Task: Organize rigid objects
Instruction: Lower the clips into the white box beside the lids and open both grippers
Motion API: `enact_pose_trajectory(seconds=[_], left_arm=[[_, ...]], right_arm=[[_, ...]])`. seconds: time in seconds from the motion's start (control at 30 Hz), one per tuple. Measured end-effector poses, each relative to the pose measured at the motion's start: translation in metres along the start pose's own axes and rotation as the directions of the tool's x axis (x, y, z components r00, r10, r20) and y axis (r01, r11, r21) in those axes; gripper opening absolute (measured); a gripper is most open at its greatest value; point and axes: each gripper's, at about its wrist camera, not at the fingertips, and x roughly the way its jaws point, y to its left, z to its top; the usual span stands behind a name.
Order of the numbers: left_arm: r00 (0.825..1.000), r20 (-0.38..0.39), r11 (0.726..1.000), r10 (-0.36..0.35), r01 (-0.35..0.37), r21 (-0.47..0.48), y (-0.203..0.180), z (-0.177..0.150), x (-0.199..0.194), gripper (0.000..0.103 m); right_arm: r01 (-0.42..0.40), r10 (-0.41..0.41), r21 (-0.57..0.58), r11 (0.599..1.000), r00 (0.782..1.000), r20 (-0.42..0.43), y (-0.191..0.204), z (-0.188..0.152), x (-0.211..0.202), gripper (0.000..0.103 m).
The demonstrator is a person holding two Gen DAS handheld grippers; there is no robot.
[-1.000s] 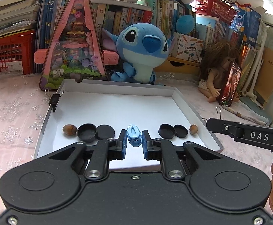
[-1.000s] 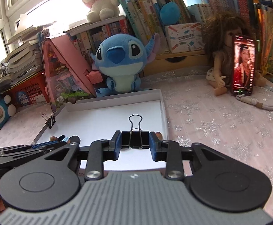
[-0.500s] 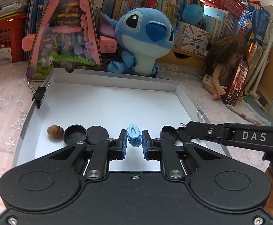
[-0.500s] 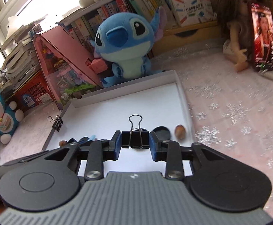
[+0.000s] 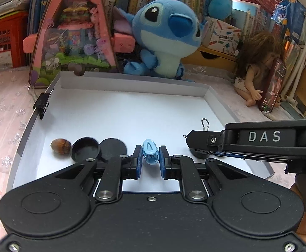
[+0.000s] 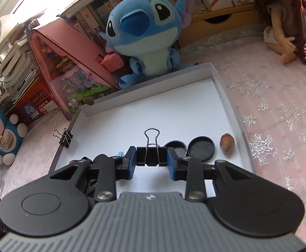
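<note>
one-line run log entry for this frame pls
left gripper: shut on blue hair clip | right gripper: shut on black binder clip | both over white tray | placed: nothing yet

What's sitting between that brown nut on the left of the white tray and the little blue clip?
In the left wrist view, two black round caps lie side by side between the nut and the blue clip.
</note>
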Motion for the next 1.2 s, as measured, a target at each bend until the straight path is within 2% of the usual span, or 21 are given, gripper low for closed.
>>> enact_pose_trajectory(seconds=[0.63,1.2], left_arm=[[0.999,0.025,0.999,0.032,-0.032,0.0,0.004,-0.004,0.003,0.016],[0.999,0.028,0.999,0.044,-0.044,0.012,0.003,-0.004,0.004,0.017]], right_arm=[[0.017,-0.017,-0.07,0.997,1.0,-0.003,0.016,-0.003,0.009,0.036],[0.048,-0.048,-0.078,0.996,0.999,-0.002,0.019,-0.003,0.012,0.038]])
